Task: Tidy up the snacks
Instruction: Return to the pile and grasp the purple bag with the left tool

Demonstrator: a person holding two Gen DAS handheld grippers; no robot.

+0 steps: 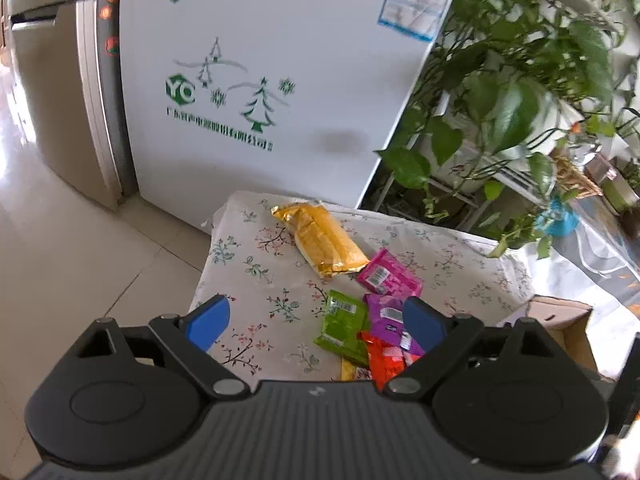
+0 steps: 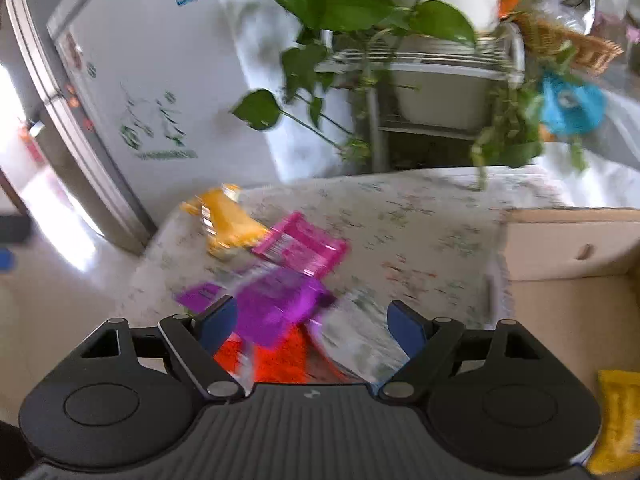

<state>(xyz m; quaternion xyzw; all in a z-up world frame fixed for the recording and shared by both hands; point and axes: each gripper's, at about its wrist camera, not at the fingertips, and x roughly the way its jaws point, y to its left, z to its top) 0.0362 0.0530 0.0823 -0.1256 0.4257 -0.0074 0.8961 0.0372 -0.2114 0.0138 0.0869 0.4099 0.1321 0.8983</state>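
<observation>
Two tools, both with fingers spread apart, nothing between them. Right tool (image 2: 312, 326) hangs over the snack pile on the table (image 2: 420, 216): purple packet (image 2: 276, 304) at its 11 o'clock, just ahead of the fingers, long axis running 7 to 1 o'clock; orange packet (image 2: 276, 360) under it. Cardboard box (image 2: 568, 276) lies at 3 o'clock. Left tool (image 1: 316, 322) sees the pile at 1 o'clock. Judgement: right tool nearer to both packet and box.
</observation>
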